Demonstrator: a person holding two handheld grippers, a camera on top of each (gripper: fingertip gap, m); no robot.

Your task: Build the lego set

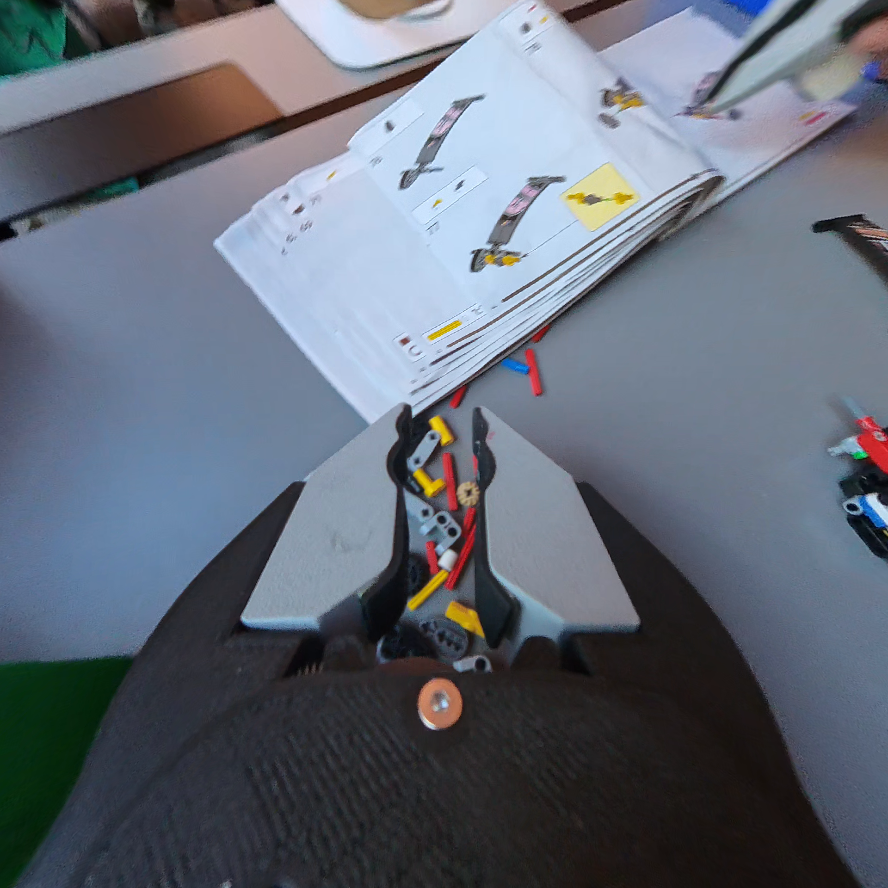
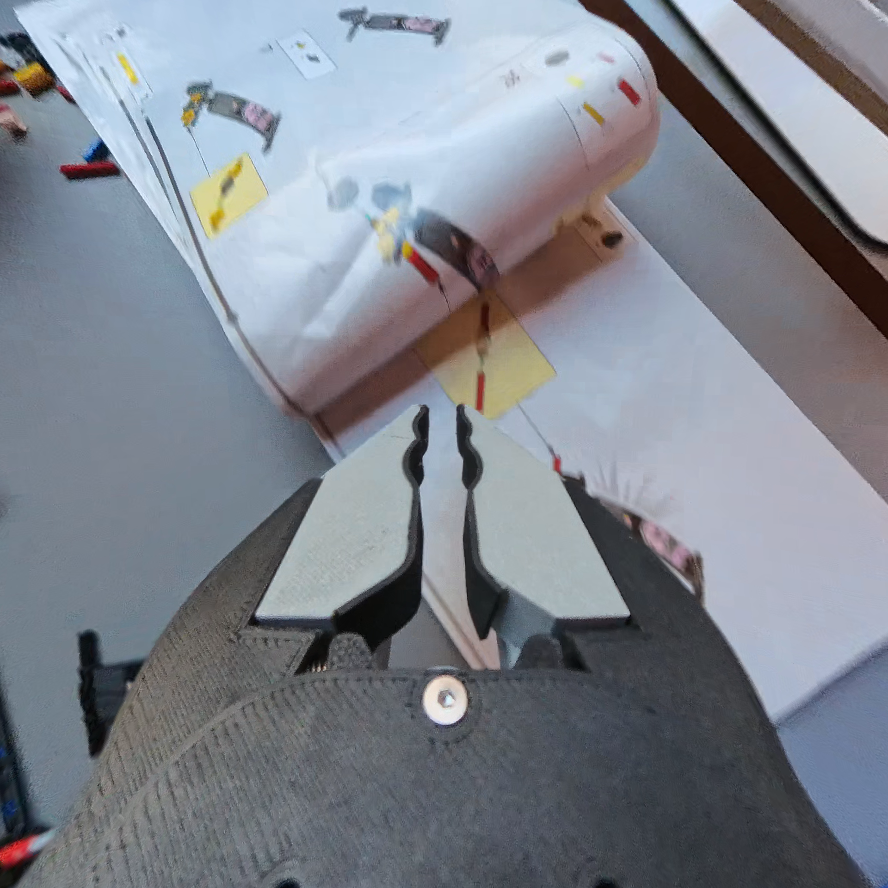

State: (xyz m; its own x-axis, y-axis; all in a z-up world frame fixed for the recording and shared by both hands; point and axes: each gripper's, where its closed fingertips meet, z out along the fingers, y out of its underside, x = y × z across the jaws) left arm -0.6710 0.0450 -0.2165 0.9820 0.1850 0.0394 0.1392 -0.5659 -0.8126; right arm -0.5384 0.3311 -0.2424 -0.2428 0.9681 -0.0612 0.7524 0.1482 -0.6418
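Nearest in the left wrist view: left gripper (image 1: pixel 442 418), fingers parted, nothing clamped, hovering above a scatter of small building pieces (image 1: pixel 444 524) on the grey table (image 1: pixel 144 432). Seen through the gap between the fingers: two yellow connectors, grey link pieces, red rods, a tan gear (image 1: pixel 467 493), a white bush, black round parts closer to the gripper body. No pad pressed on any of them; pieces lying loose on the table beneath.

Just beyond the fingertips: a red rod (image 1: pixel 533 372) and a blue pin (image 1: pixel 515 366) touching each other, right at the near edge of the open instruction booklet (image 1: pixel 432 216). Farther right on the table: a partly built model (image 1: pixel 865 485) in red, black, blue and white, and a black curved panel (image 1: pixel 860 240) beyond it. Far right, over the booklet: the right gripper (image 1: pixel 721 98), blurred.

In the right wrist view: right gripper (image 2: pixel 442 413), fingers slightly apart, bare between them, poised over the flat right-hand page of the instruction booklet (image 2: pixel 672 432), close to a yellow box printed there. Beyond: a page curled up in a roll (image 2: pixel 480 168). Far left: loose red, blue and yellow pieces (image 2: pixel 89 168) on the table.
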